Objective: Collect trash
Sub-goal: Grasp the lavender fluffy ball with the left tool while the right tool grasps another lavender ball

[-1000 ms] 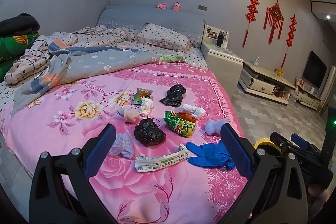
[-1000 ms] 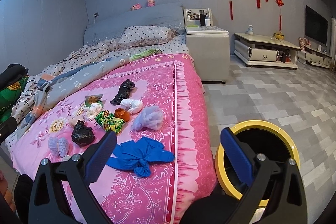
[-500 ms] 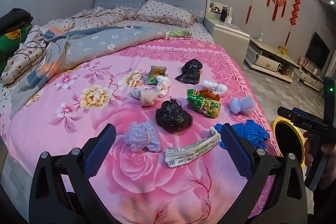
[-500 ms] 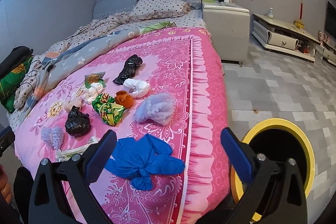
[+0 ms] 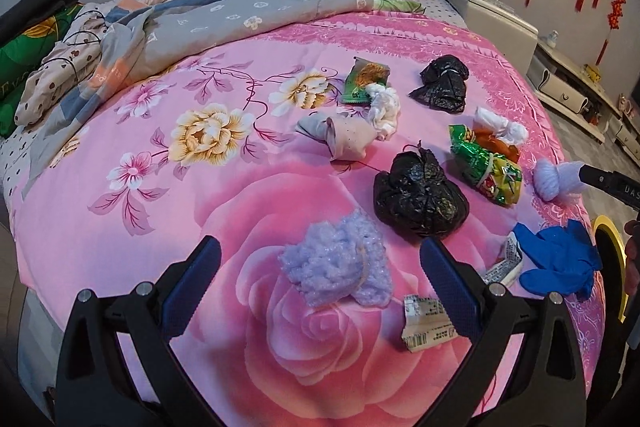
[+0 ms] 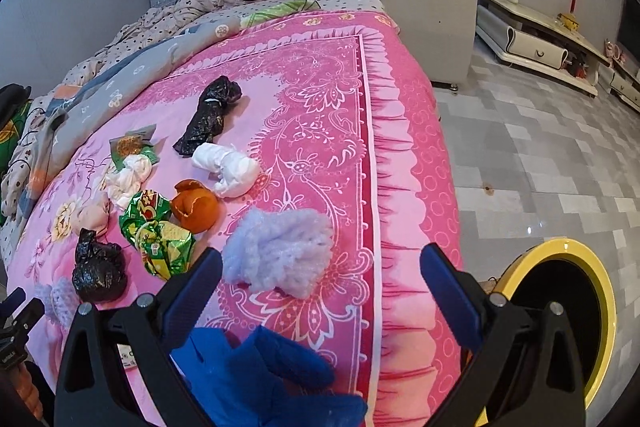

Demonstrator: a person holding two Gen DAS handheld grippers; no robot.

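Trash lies on the pink bedspread (image 5: pixel 120 219). My left gripper (image 5: pixel 320 267) is open, its fingers on either side of a lilac fluffy wad (image 5: pixel 336 267). Near it lie a black bag ball (image 5: pixel 420 199), a torn paper strip (image 5: pixel 428 323), a green snack wrapper (image 5: pixel 486 167) and a blue glove (image 5: pixel 560 263). My right gripper (image 6: pixel 322 271) is open over a second lilac wad (image 6: pixel 280 251), with the blue glove (image 6: pixel 264 375) below it. A yellow-rimmed bin (image 6: pixel 568 311) stands on the floor at the bed's right.
Further up the bed lie a second black bag (image 6: pixel 210 113), white tissue wads (image 6: pixel 226 167), an orange peel (image 6: pixel 196 205), a green packet (image 5: pixel 366 81) and a grey quilt (image 5: pixel 224 23). A white nightstand (image 6: pixel 428 7) and a low TV cabinet (image 6: pixel 532 39) stand beyond the tiled floor.
Both grippers have moved forward and down toward the bed. The left now frames the near lilac wad; the right has closed in on the second lilac wad and the blue glove.
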